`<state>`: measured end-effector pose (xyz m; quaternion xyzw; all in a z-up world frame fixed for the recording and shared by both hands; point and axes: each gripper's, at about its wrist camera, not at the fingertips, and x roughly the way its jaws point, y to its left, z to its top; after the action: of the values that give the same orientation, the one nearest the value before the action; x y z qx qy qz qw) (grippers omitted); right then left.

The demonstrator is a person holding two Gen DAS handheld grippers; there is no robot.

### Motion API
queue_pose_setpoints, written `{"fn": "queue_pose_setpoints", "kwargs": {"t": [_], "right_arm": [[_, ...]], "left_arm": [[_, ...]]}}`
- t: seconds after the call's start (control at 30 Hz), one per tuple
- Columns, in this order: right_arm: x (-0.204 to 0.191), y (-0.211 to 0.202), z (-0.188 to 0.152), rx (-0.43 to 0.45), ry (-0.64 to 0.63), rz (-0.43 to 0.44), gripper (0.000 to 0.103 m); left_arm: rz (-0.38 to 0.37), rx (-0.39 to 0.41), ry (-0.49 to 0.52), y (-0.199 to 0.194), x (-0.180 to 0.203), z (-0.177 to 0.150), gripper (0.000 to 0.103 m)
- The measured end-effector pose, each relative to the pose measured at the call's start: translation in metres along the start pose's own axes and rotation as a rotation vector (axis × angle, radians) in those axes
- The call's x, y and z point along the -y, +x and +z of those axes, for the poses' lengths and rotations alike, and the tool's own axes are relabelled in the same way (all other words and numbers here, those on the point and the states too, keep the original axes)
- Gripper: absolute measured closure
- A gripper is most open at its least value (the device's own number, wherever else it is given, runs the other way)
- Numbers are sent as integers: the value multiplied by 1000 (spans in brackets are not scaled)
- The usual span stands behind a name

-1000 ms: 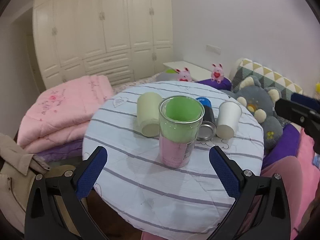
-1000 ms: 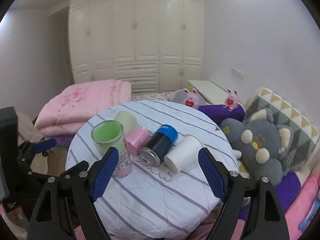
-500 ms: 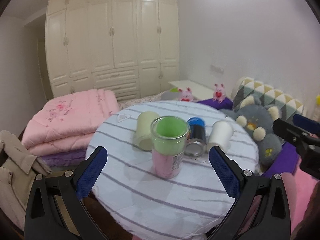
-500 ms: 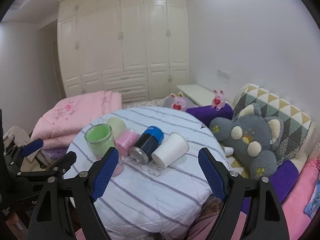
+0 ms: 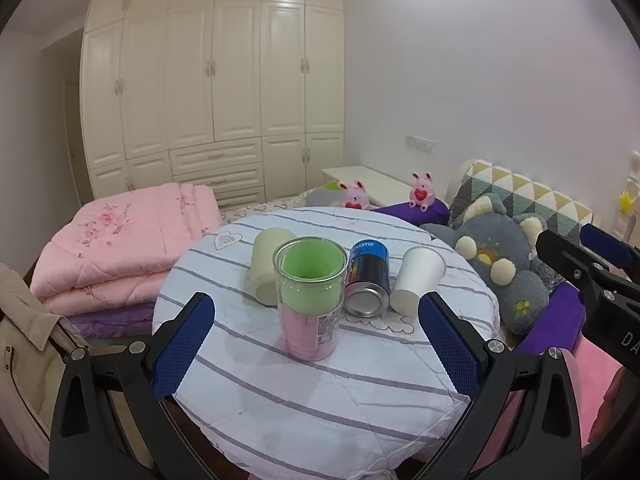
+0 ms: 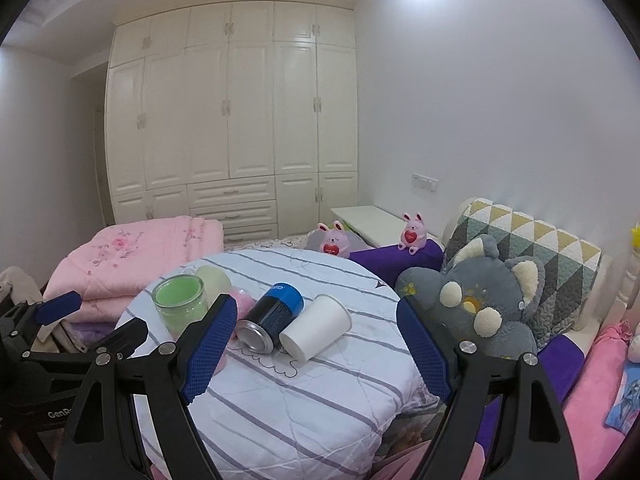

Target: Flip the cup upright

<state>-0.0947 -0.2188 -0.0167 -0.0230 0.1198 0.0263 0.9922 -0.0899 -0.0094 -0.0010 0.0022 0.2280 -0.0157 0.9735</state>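
Note:
A clear glass cup (image 5: 310, 300) with green and pink lining stands upright on the round striped table (image 5: 320, 380); it also shows in the right wrist view (image 6: 180, 308). Behind it lie a cream cup (image 5: 270, 264), a blue-capped dark can (image 5: 368, 284) and a white paper cup (image 5: 418, 278), all on their sides. The can (image 6: 272, 322) and white cup (image 6: 316, 326) sit ahead of my right gripper (image 6: 316, 348). My left gripper (image 5: 316, 348) is open and empty, back from the glass cup. My right gripper is open and empty.
Folded pink quilts (image 5: 120, 240) lie left of the table. A grey plush toy (image 5: 500, 264) and patterned cushion (image 6: 532, 248) sit on the right. Two pink bunny toys (image 5: 354, 196) stand behind. White wardrobes (image 5: 212, 92) fill the back wall.
Both grippers have drawn back and risen from the table, so the cups look smaller and more wall shows. The objects on the table have not moved.

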Motion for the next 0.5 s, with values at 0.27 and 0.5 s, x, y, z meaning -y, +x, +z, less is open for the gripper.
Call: {"fn": "queue_pose_setpoints", "kwargs": {"t": [0.27, 0.5], "right_arm": [[1, 1, 0, -1, 3, 7, 20], [3, 3, 0, 1, 5, 7, 20]], "left_arm": [[5, 8, 16, 1, 5, 1, 0], [9, 14, 23, 0, 6, 0, 0]]}}
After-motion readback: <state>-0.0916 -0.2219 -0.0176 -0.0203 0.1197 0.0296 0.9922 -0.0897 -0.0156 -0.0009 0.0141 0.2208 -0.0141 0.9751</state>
